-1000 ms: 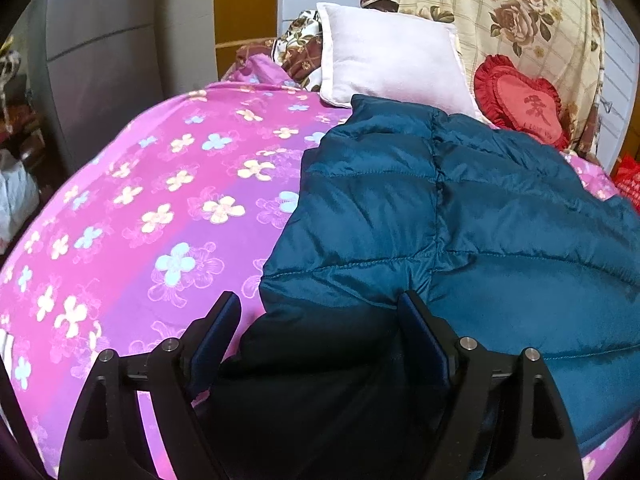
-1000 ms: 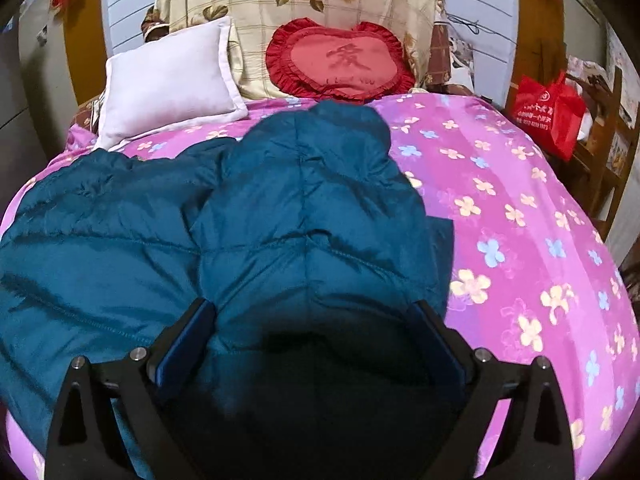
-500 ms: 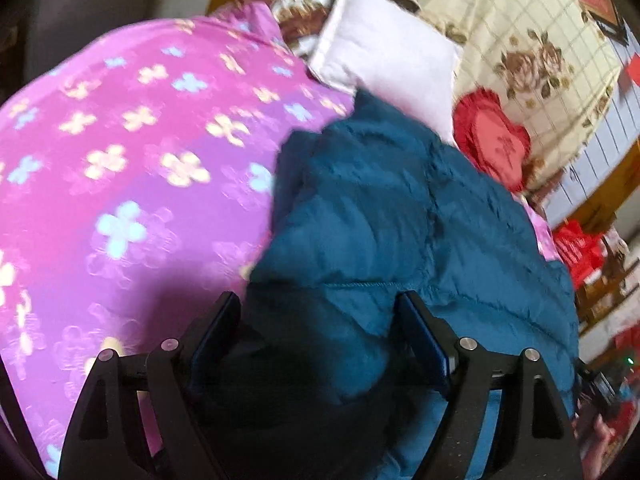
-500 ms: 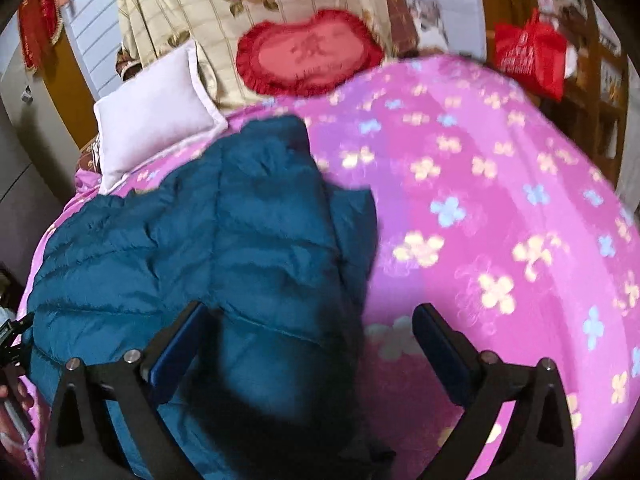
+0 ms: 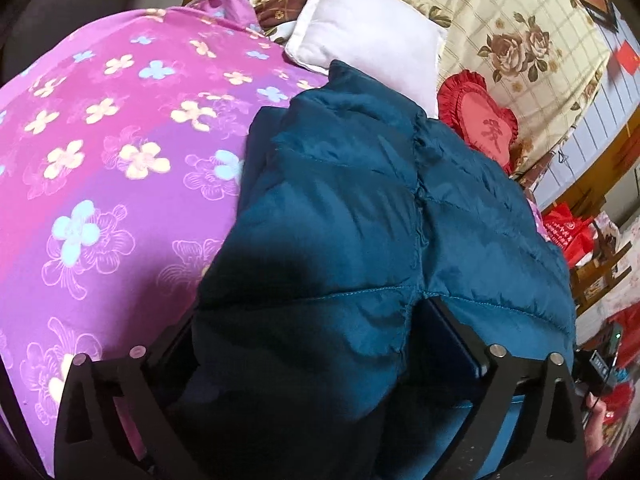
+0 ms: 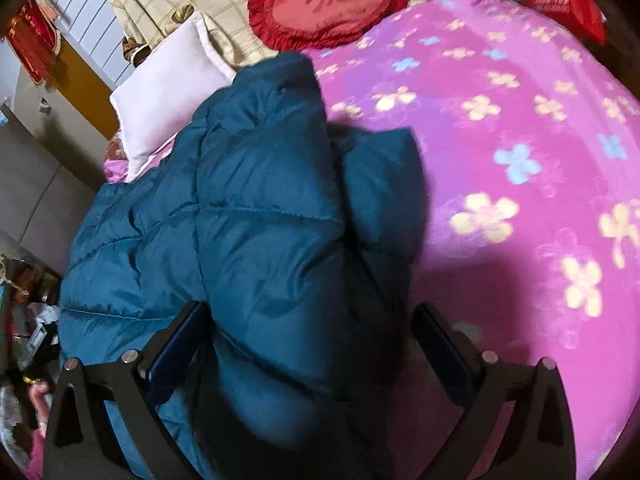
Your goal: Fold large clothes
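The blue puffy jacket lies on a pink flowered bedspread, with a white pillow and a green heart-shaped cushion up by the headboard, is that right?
Nearly. The heart-shaped cushion is red, not green; the right wrist view shows it clearly. The rest holds: the blue puffy jacket lies on the pink flowered bedspread, with the white pillow up by the headboard.

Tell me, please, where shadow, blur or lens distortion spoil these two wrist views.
Left wrist view: the jacket goes nearly black between the left gripper fingers; the fisheye bulges the bedspread. Right wrist view: flowers on the bedspread's right side smear with blur, and a dark shadow falls around the right gripper.
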